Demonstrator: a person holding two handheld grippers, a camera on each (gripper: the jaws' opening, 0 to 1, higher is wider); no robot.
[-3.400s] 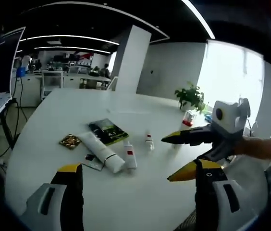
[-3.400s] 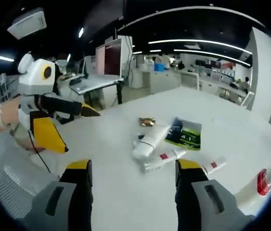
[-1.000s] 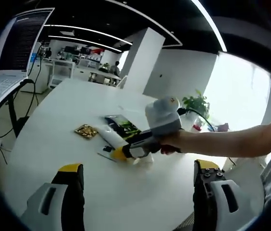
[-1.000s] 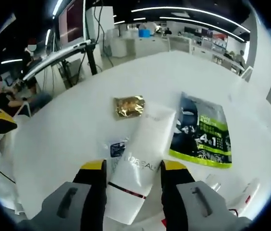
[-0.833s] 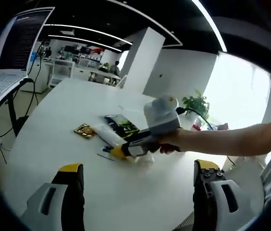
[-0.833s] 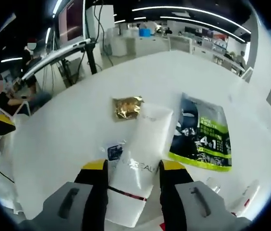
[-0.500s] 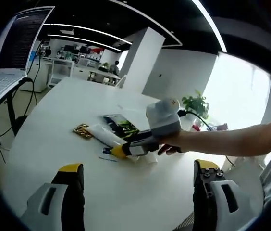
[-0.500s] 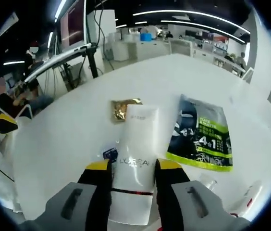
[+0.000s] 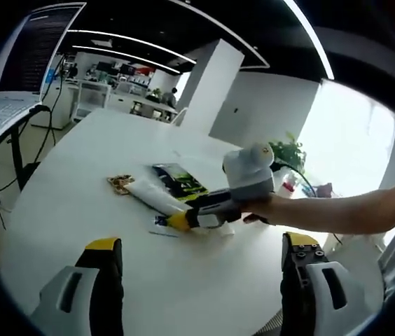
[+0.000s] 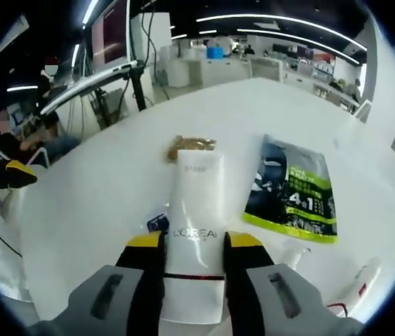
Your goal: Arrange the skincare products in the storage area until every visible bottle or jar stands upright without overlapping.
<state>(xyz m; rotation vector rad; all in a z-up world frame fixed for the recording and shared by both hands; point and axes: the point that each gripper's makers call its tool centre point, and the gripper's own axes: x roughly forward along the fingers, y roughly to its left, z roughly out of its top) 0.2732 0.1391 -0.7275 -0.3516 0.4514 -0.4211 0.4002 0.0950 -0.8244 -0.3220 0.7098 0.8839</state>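
A white L'Oreal tube (image 10: 196, 210) lies lengthwise between my right gripper's jaws, cap end toward the camera. My right gripper (image 10: 194, 241) is shut on its lower half. The tube's far end reaches a gold packet (image 10: 192, 145). In the left gripper view the right gripper (image 9: 178, 221) comes in from the right, held by a person's hand, with the white tube (image 9: 148, 194) slanting out to the left, just above the table. A small white tube with a red mark (image 10: 357, 280) lies at the lower right. My left gripper (image 9: 202, 242) is open, well short of the products.
A dark green sachet (image 10: 292, 187) lies flat right of the tube, also visible as the sachet (image 9: 180, 180) beyond the gripper. A small blue sachet (image 10: 157, 222) sits by the left jaw. The round white table (image 9: 78, 147) stretches left; a potted plant (image 9: 288, 150) stands at its far side.
The right jaws have closed in on the white tube, which has swung straight in line with them, its far end now over the gold packet. The left gripper stays open.
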